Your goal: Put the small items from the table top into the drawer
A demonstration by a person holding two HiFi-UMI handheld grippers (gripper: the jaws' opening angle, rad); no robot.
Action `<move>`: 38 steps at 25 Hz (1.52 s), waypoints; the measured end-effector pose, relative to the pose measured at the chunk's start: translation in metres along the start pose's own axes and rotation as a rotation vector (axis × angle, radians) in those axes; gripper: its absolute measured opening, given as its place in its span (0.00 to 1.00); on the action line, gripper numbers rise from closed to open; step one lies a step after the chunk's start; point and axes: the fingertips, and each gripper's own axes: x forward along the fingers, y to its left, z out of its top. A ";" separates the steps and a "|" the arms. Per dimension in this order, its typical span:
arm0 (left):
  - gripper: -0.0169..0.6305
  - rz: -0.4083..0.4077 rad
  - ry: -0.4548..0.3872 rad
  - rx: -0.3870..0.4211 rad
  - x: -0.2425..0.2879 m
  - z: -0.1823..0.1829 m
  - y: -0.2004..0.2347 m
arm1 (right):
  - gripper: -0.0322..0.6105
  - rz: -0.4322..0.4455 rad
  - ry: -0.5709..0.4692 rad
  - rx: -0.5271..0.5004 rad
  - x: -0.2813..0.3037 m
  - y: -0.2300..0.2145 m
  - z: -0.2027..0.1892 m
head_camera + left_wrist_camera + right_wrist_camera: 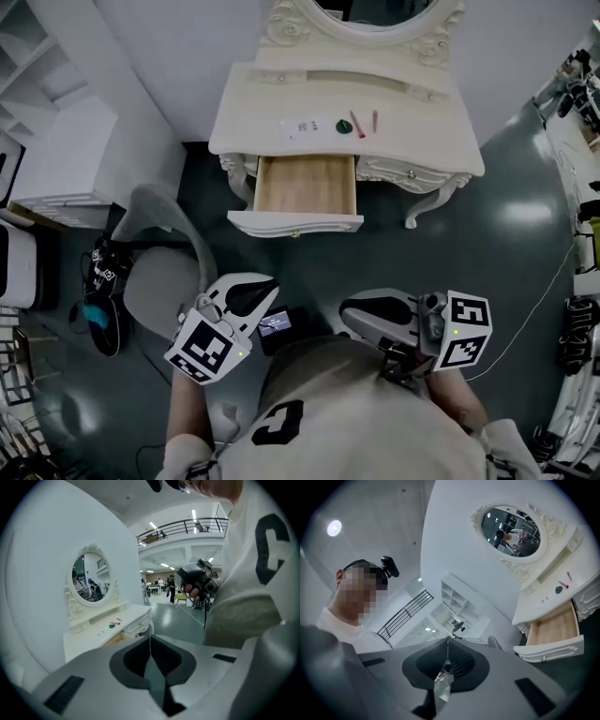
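The white dressing table (431, 141) stands ahead with its wooden drawer (307, 186) pulled open and nothing visible inside. Small items lie on the top: a white card (302, 126), a dark green round piece (343, 126), a red stick (356, 124) and a pink stick (374, 120). Both grippers hang close to my body, well short of the table. My left gripper (269, 289) is shut and holds nothing; its jaws (150, 641) meet in a line. My right gripper (347, 309) is shut and holds nothing too, tips together (447, 644). The open drawer (555, 627) shows in the right gripper view.
A grey chair (164, 272) stands left of the drawer, with black headphones (98, 309) on the floor beside it. White shelving (56, 141) fills the left side. A cluttered bench (581, 234) runs along the right edge. An oval mirror (375, 11) tops the table.
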 end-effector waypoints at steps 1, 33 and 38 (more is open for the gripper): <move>0.11 0.006 0.037 0.023 -0.002 -0.008 0.006 | 0.10 -0.009 0.016 0.005 0.006 -0.003 -0.001; 0.11 0.028 0.136 -0.103 -0.043 -0.051 0.071 | 0.10 0.016 0.165 0.036 0.070 -0.067 0.017; 0.11 0.110 0.040 -0.096 -0.001 0.006 0.078 | 0.10 0.032 0.148 0.035 0.036 -0.080 0.041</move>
